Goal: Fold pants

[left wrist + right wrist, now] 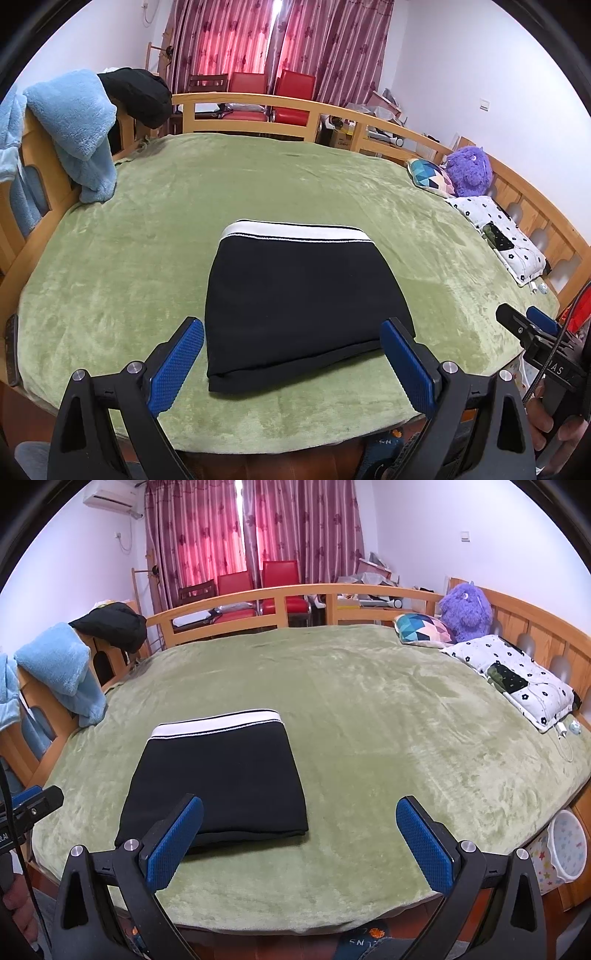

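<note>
The black pants (303, 302) lie folded in a neat rectangle on the green bed cover (147, 229), white waistband at the far edge. They also show in the right wrist view (221, 779), left of centre. My left gripper (291, 332) is open and empty, raised above the near edge of the pants, fingers to either side. My right gripper (299, 812) is open and empty, above the bed just right of the pants' near corner. The right gripper also shows at the right edge of the left wrist view (532, 325).
A wooden bed rail (258, 110) surrounds the bed. A blue fleece (74, 125) and a black garment (136, 92) hang on the left rail. A purple plush toy (465, 605), patterned cushion (424, 627) and floral pillow (517, 675) lie at the right. A bin (565, 845) stands beside the bed.
</note>
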`<act>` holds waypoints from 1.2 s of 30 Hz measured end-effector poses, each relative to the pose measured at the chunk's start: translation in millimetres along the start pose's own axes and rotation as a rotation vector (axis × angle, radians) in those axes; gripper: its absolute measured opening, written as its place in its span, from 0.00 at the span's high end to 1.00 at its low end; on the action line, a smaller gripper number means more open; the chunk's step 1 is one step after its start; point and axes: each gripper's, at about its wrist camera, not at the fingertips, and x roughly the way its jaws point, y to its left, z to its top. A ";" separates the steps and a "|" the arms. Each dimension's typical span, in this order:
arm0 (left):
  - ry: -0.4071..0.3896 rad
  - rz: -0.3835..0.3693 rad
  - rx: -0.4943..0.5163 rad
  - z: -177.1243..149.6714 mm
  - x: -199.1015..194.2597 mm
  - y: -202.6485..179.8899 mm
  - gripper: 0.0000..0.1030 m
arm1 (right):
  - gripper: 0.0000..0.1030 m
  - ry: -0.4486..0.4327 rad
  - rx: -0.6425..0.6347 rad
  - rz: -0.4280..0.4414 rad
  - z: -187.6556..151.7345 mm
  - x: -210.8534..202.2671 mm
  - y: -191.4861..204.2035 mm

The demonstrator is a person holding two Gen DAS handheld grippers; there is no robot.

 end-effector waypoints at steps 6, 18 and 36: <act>-0.004 -0.004 -0.004 0.0 -1.5 0.2 0.06 | 0.01 -0.002 -0.001 0.001 -1.0 -1.1 -1.7; -0.004 -0.005 0.009 -1.2 -5.7 -2.3 0.06 | 0.01 0.001 -0.005 -0.002 0.1 -2.5 2.2; -0.002 0.018 -0.002 -0.4 -6.1 5.3 0.06 | 0.01 0.006 0.007 -0.015 -2.9 -2.3 2.1</act>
